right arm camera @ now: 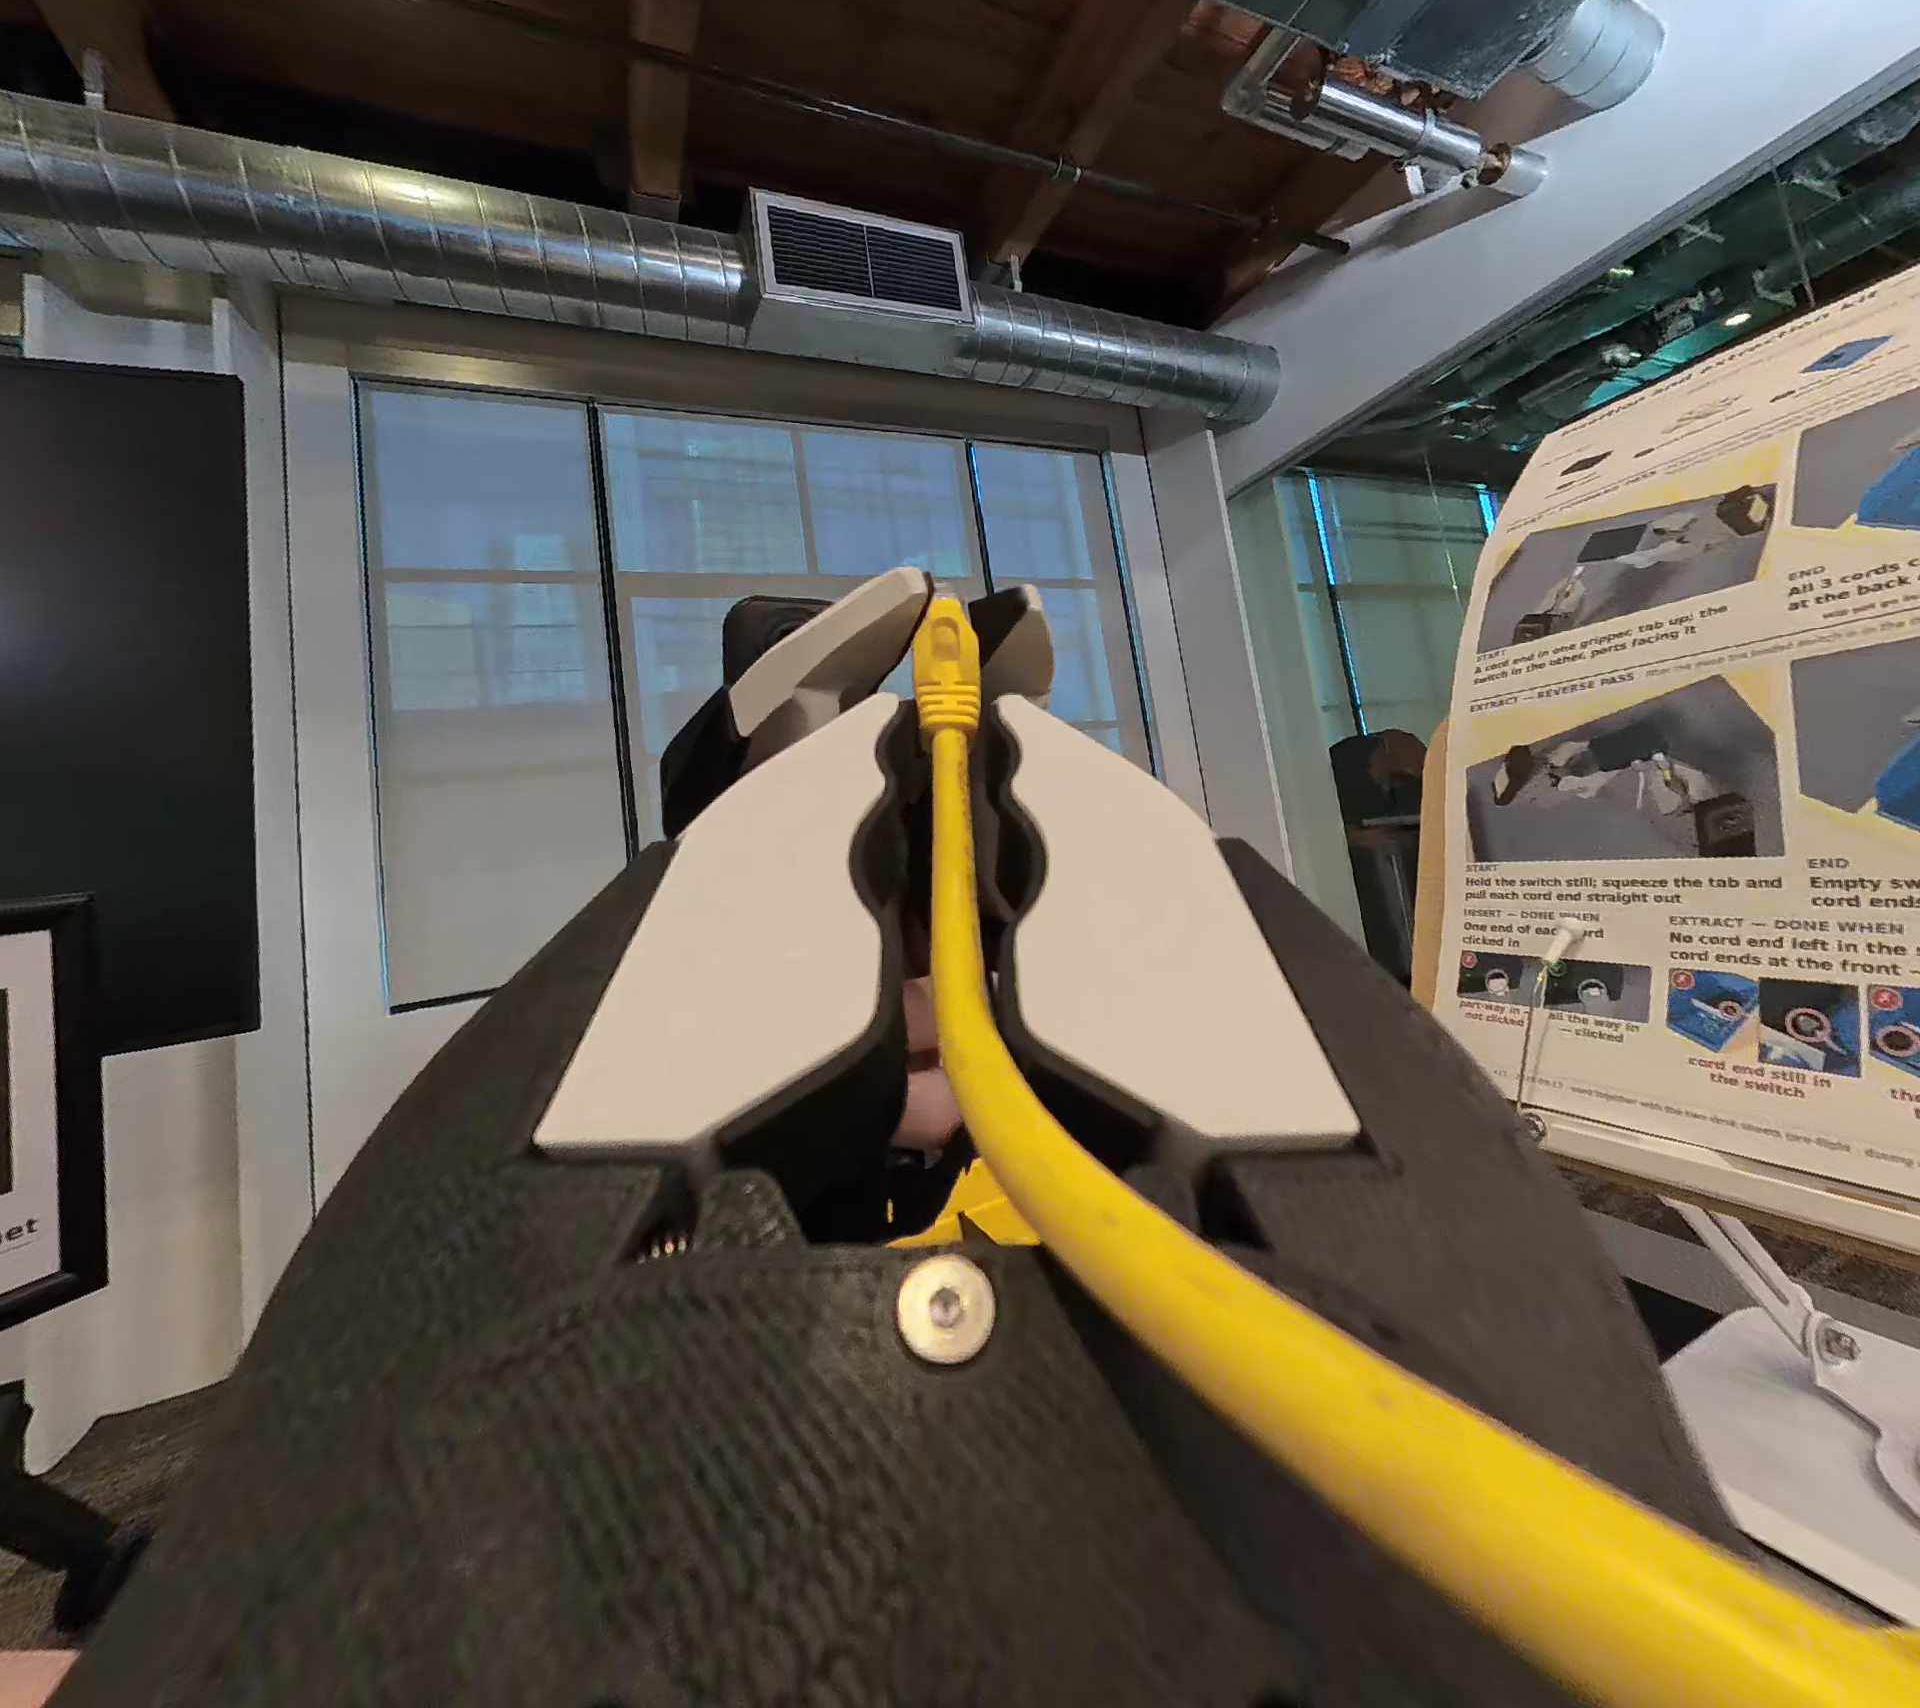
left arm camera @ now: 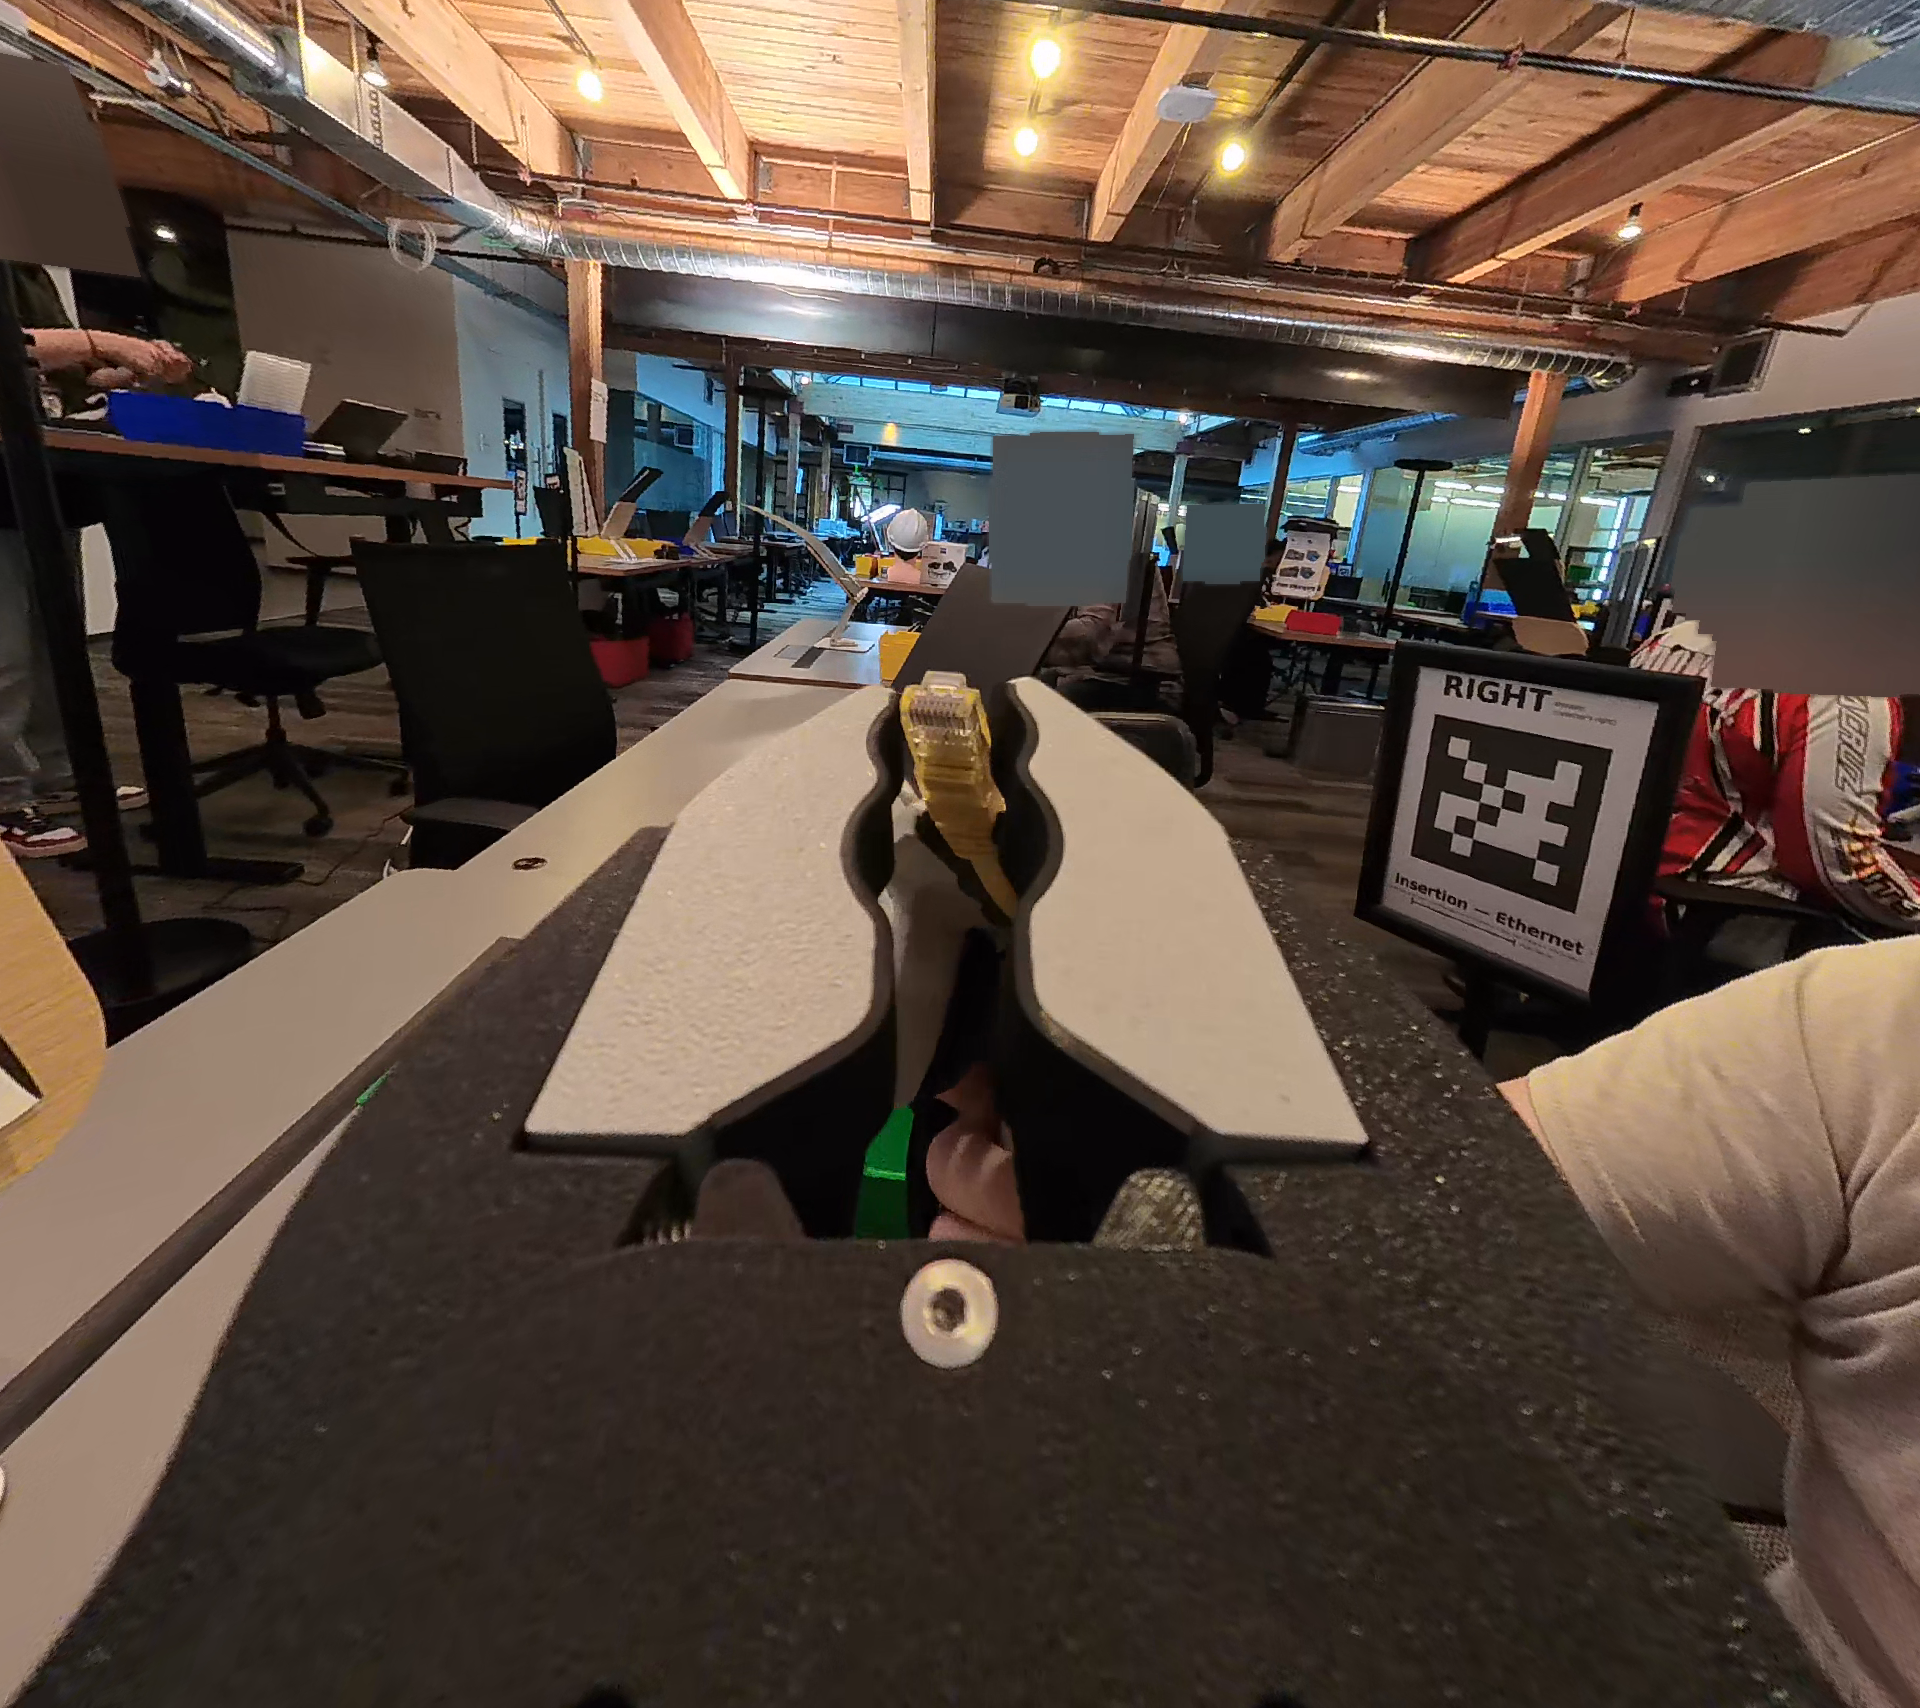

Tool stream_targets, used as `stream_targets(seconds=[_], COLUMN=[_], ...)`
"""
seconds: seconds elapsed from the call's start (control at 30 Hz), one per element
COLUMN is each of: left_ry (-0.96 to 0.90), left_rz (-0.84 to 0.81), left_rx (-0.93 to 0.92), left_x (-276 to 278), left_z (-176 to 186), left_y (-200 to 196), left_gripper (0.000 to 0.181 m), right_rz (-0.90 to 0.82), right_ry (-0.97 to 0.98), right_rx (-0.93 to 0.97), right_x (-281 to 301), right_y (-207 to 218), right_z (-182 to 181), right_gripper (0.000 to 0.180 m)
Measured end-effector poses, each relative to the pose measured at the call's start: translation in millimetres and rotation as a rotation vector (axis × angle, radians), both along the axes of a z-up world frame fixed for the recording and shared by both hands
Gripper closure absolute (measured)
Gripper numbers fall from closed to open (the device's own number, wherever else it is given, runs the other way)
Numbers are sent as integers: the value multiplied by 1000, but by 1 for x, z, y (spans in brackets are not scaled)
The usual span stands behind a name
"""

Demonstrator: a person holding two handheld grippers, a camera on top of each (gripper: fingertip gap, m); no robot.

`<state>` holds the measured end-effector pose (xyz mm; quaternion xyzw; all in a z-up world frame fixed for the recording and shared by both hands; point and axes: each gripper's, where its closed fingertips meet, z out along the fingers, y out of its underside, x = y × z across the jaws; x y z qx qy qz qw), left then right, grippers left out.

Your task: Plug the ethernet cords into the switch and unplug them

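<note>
My left gripper point(left arm camera: 951, 694) is shut on the clear-tipped plug point(left arm camera: 943, 739) of a yellow ethernet cord and holds it raised, tip pointing forward. In the right wrist view the same plug point(right arm camera: 943, 656) sits between the left gripper's grey fingers point(right arm camera: 831, 650). My right gripper point(right arm camera: 948, 708) is closed around the ribbed boot just behind the plug. The yellow cord point(right arm camera: 1049, 1159) runs back between the right fingers and off the lower right. The switch is not in view.
A framed marker sign point(left arm camera: 1507, 817) stands to the right, next to a person's cream sleeve point(left arm camera: 1714, 1191). A white desk point(left arm camera: 208, 1087) runs on the left, with black office chairs point(left arm camera: 488, 692) beyond. An instruction board point(right arm camera: 1683, 775) on a white stand point(right arm camera: 1787, 1409) is at the right. My two grippers' fingertips are within a few centimetres of each other.
</note>
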<state>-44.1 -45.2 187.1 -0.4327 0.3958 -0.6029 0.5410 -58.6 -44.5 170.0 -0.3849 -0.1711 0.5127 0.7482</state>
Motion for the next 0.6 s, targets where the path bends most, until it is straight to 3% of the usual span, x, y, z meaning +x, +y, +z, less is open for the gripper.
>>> stream_targets(seconds=[0.27, 0.37, 0.43, 0.5, 0.6], left_ry=[16, 81, 150, 172, 124], left_rz=[10, 132, 302, 442, 530], left_rx=[17, 27, 60, 84, 44], left_x=[-1, -9, -25, -46, -72], left_z=[-1, -6, -10, -8, 2], left_y=[0, 16, 38, 53, 61], left_gripper=[164, 157, 140, 139, 140], right_rz=[-44, -208, -393, -598, -745], right_ry=[-61, -196, -353, -522, -652], right_rx=[42, 63, 59, 22, -45], right_x=[-1, -2, 0, 7, 17], right_y=[-2, 10, 29, 52, 73], right_z=[-1, -5, -12, -21, -32], right_gripper=[168, 168, 168, 168, 168])
